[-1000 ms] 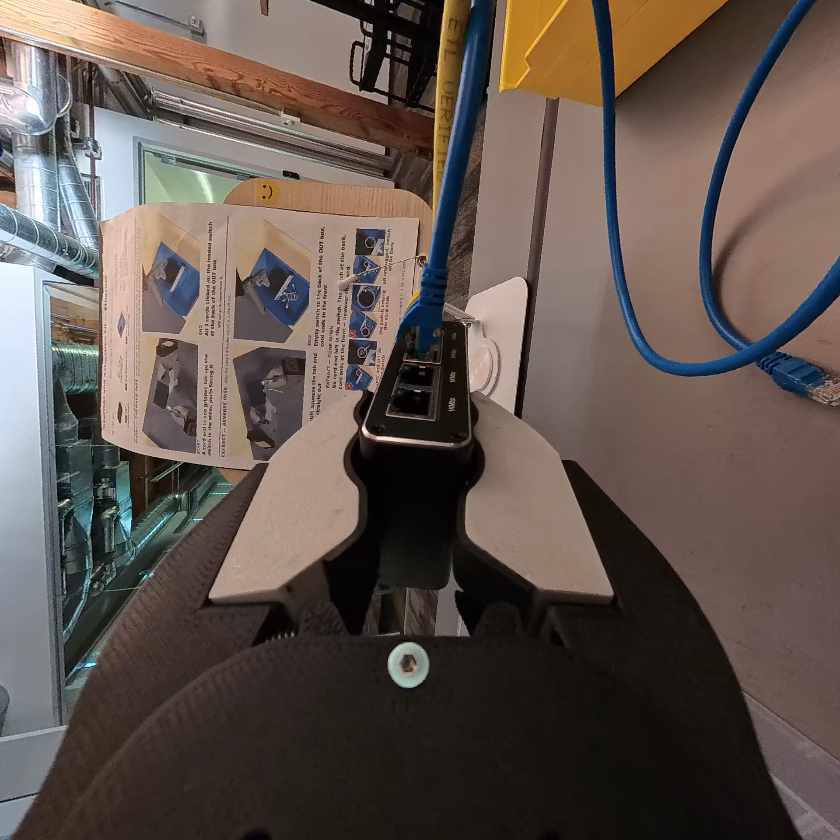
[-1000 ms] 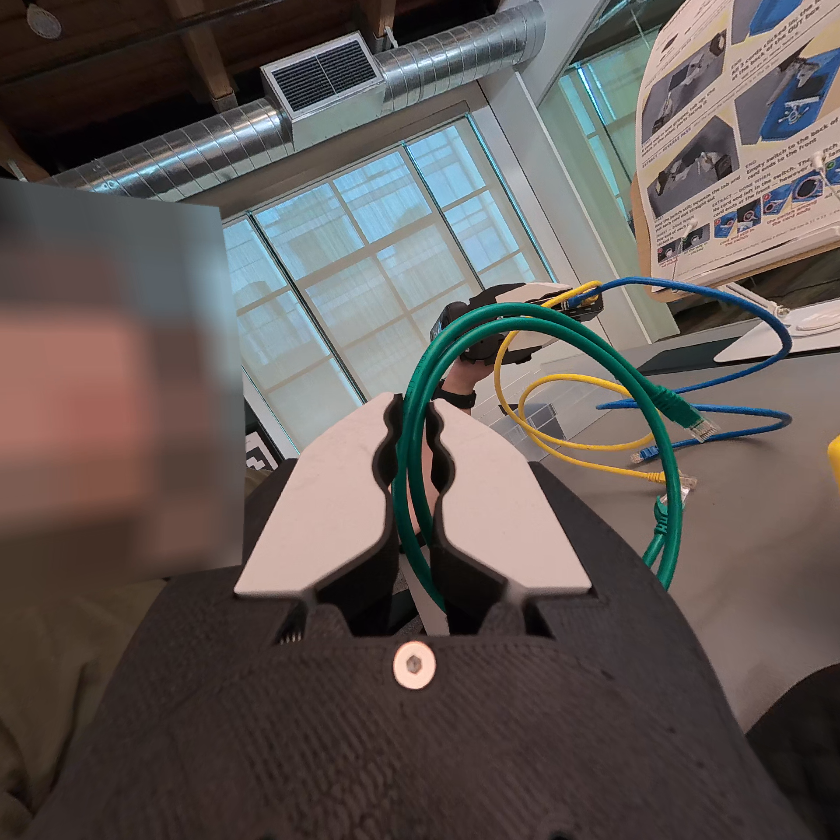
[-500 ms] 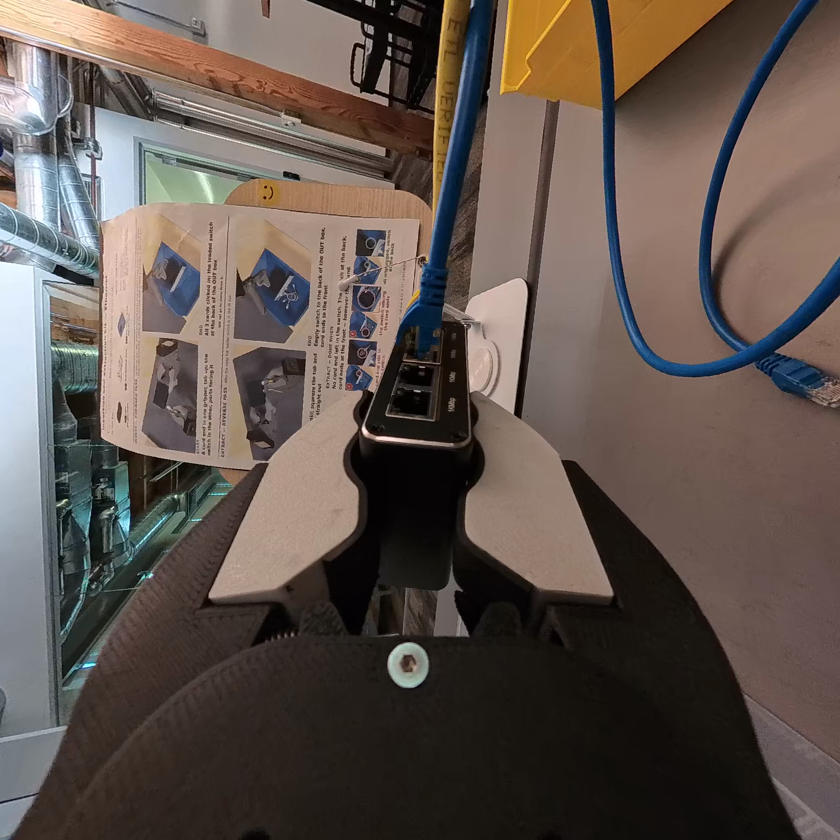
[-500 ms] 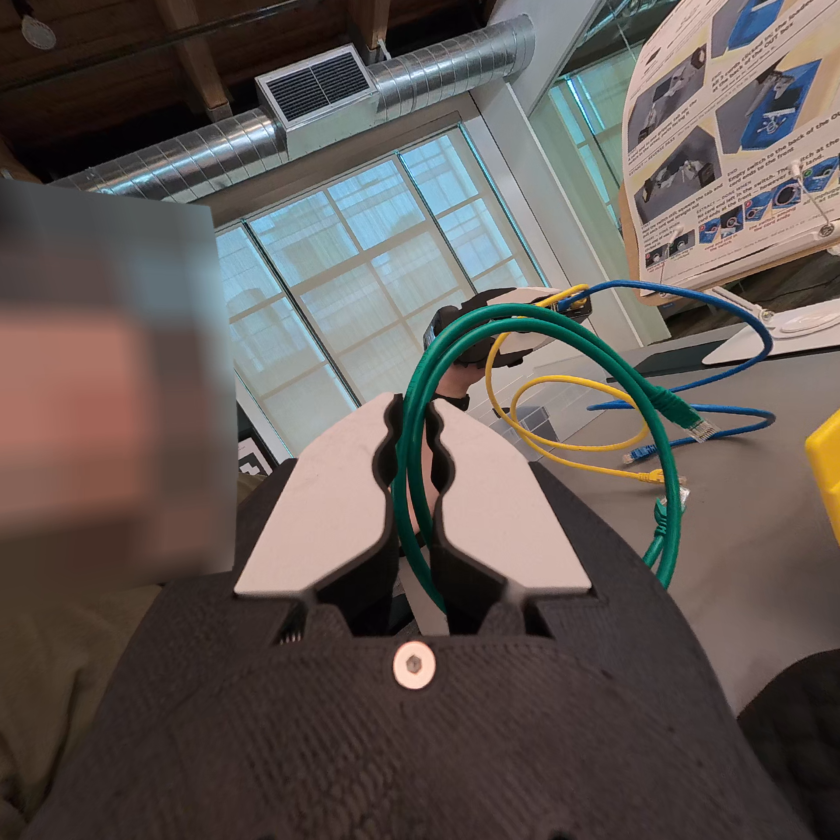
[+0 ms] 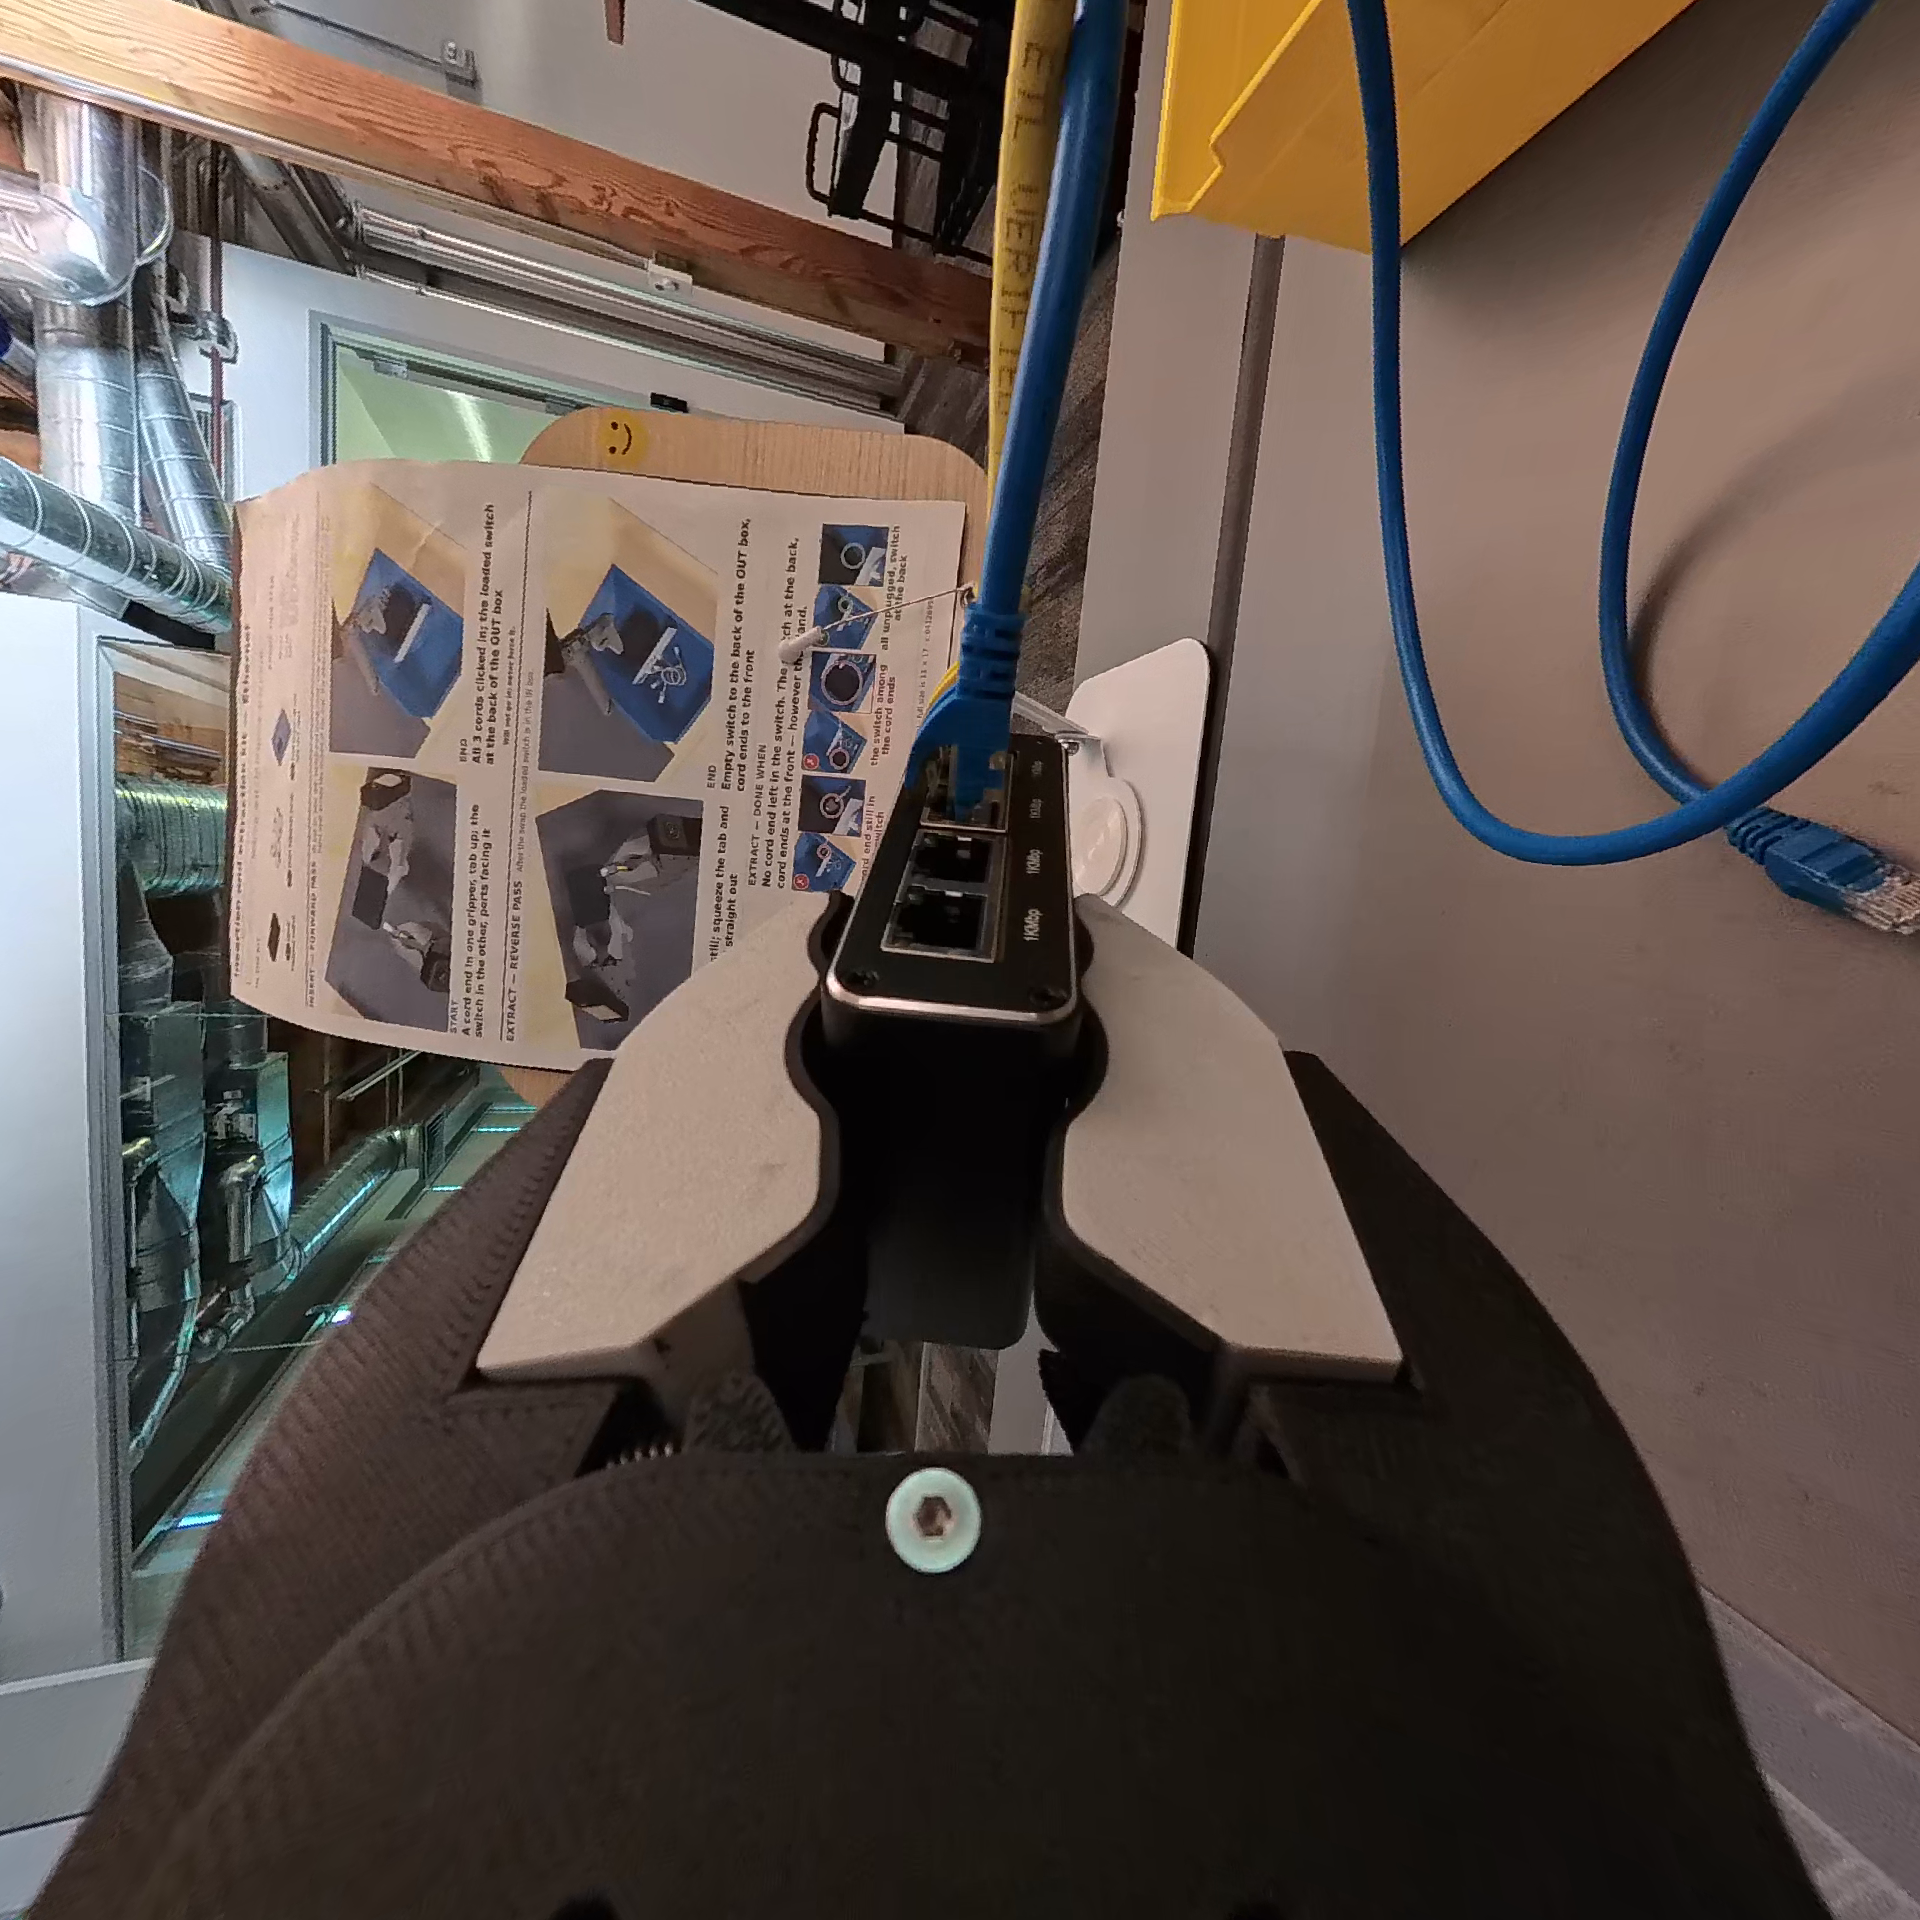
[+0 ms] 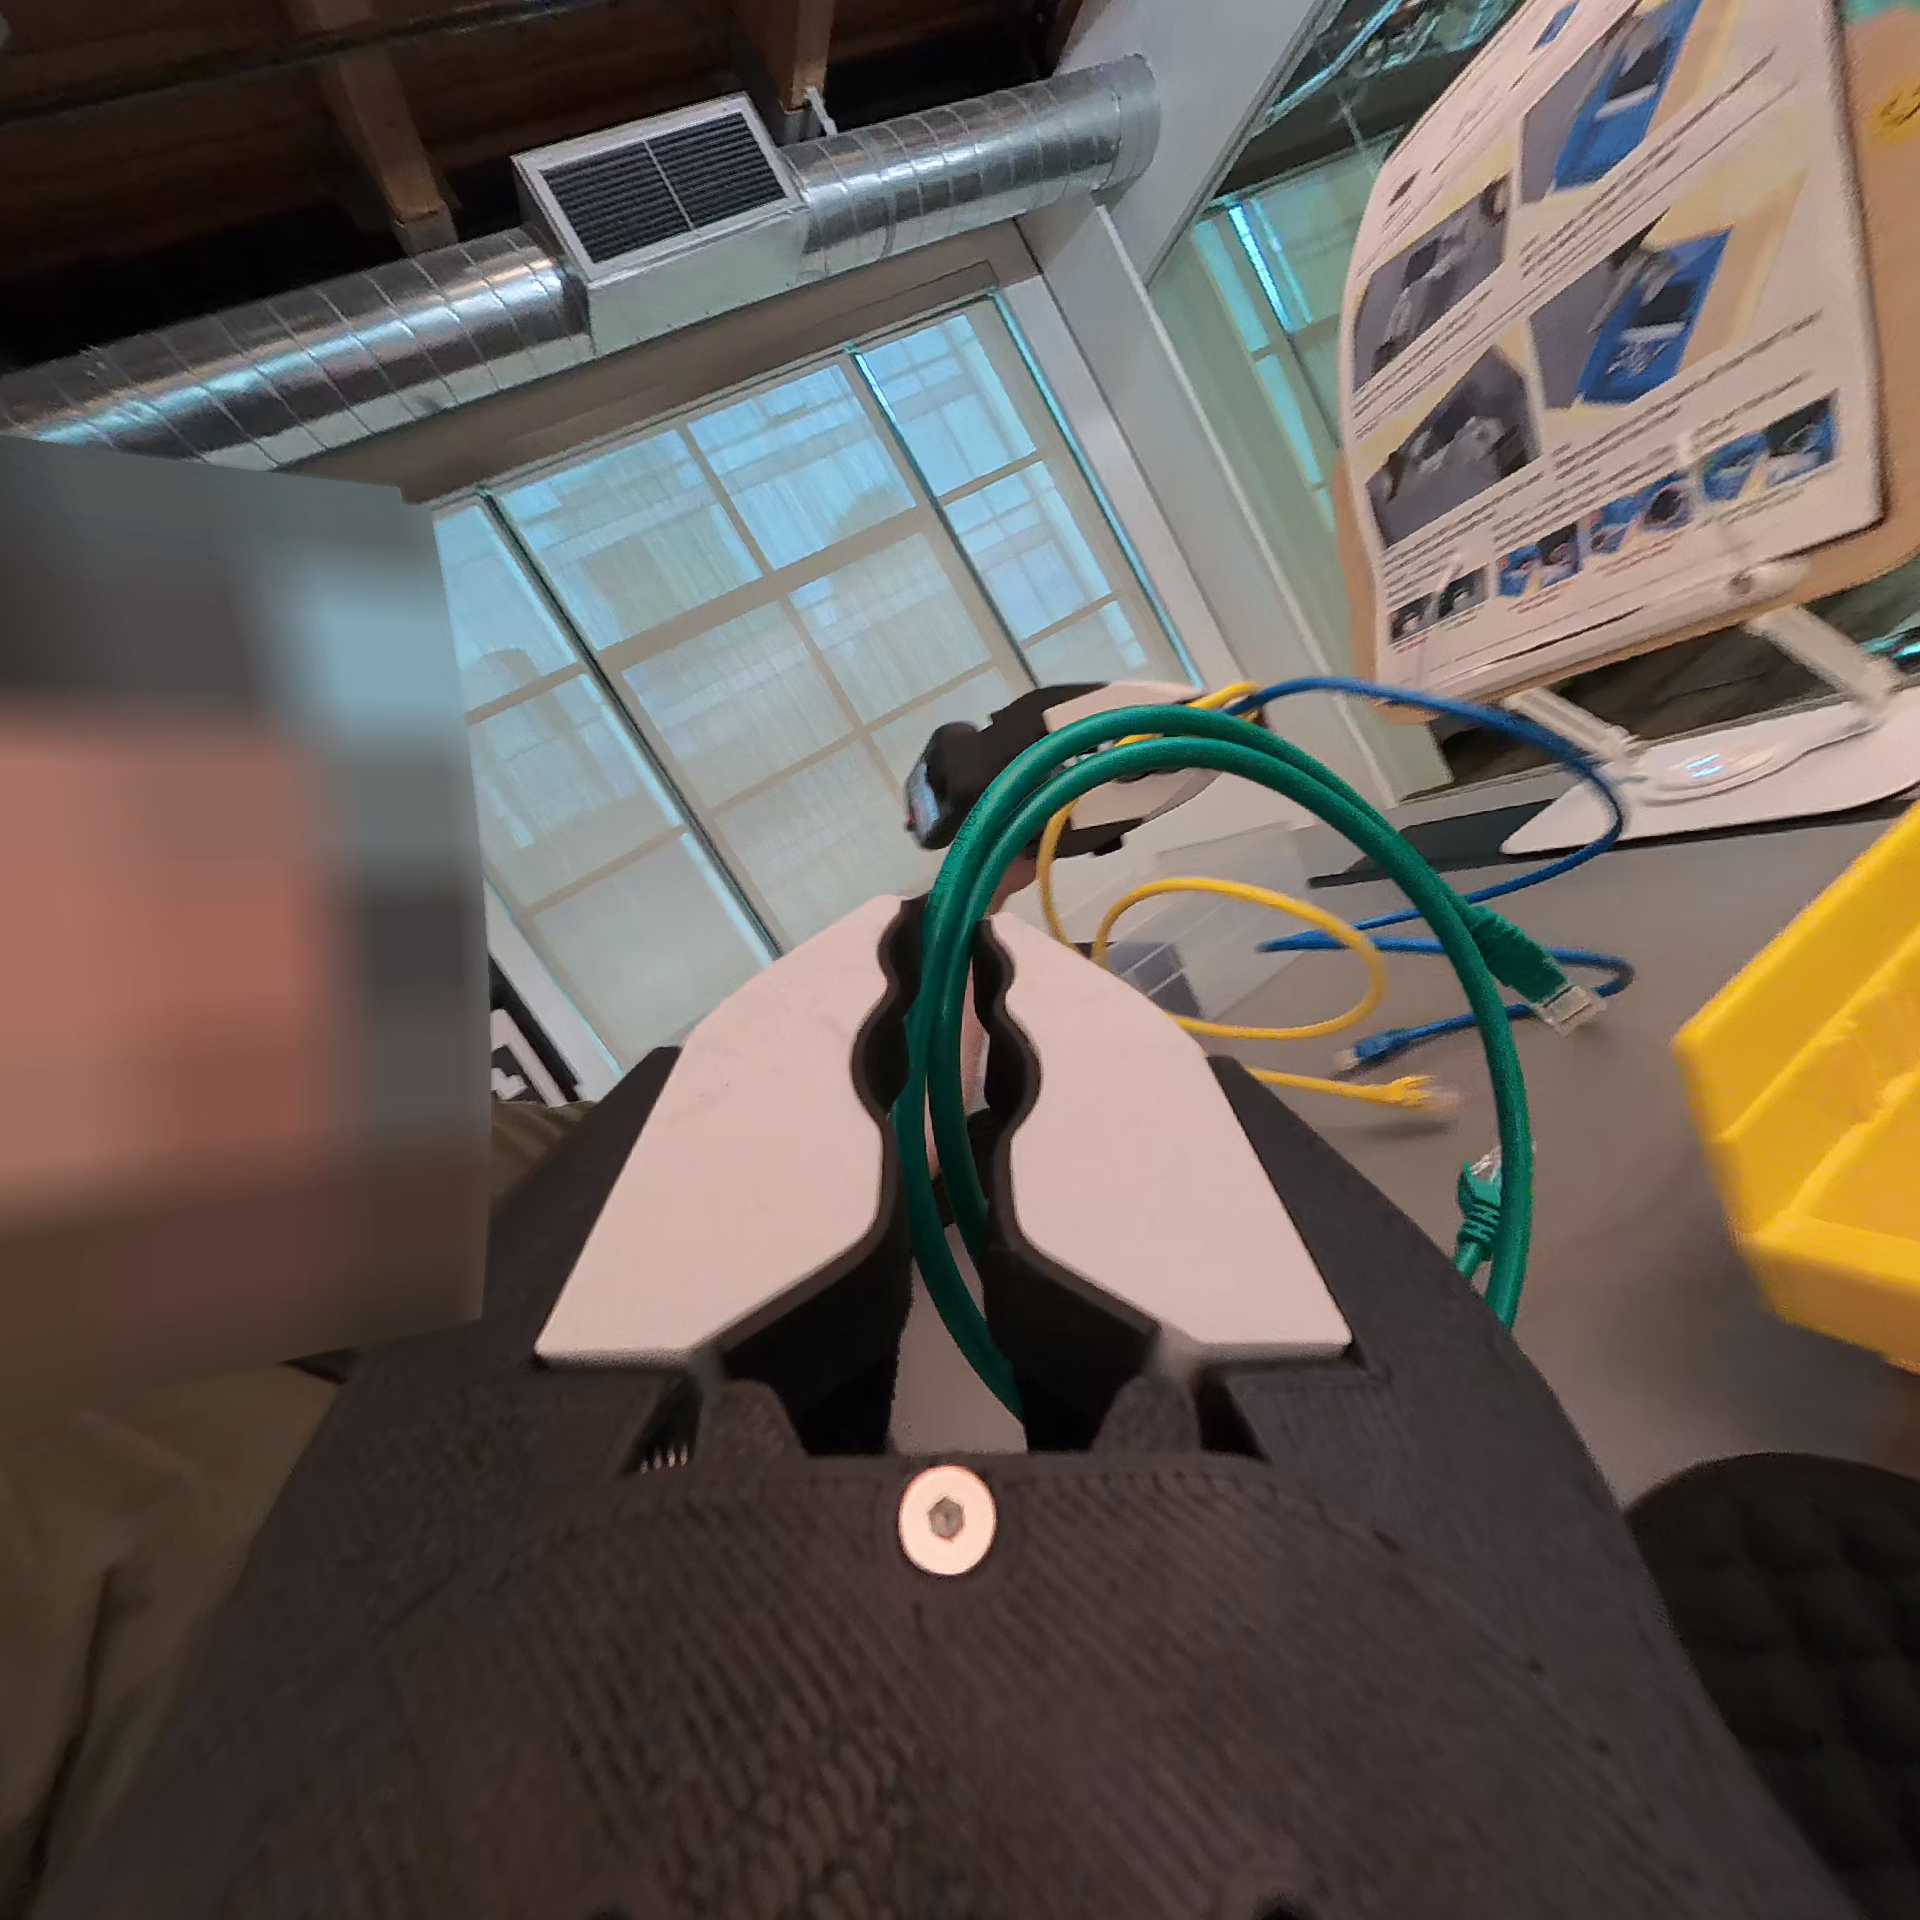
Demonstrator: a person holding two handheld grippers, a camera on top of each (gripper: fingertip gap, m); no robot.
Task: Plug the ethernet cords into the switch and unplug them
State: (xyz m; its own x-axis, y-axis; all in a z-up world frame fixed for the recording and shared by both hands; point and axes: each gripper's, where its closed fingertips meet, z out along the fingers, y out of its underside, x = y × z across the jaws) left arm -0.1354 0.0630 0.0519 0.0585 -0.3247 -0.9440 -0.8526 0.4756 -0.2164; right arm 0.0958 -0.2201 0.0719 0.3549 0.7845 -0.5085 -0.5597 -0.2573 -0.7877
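1. The left gripper (image 5: 951, 935) is clamped on the black switch (image 5: 961, 914), its two pale fingers (image 5: 717, 1132) pressing the switch's sides, with the port face turned up toward the camera.
2. A blue cord (image 5: 1039, 416) is plugged into a far port of the switch; the two nearest ports stand empty.
3. A yellow cord (image 5: 1013, 208) runs alongside the blue one — where it ends at the switch is hidden by the blue plug.
4. The blue cord's free plug (image 5: 1829, 883) lies on the grey table (image 5: 1558, 1143), near a yellow bin (image 5: 1351, 125).
5. The right gripper (image 6: 948, 935) is closed on a looped green cord (image 6: 1351, 810) — both green plugs hang loose above the table.
6. An instruction sheet (image 5: 582, 748) stands on a board beyond the switch
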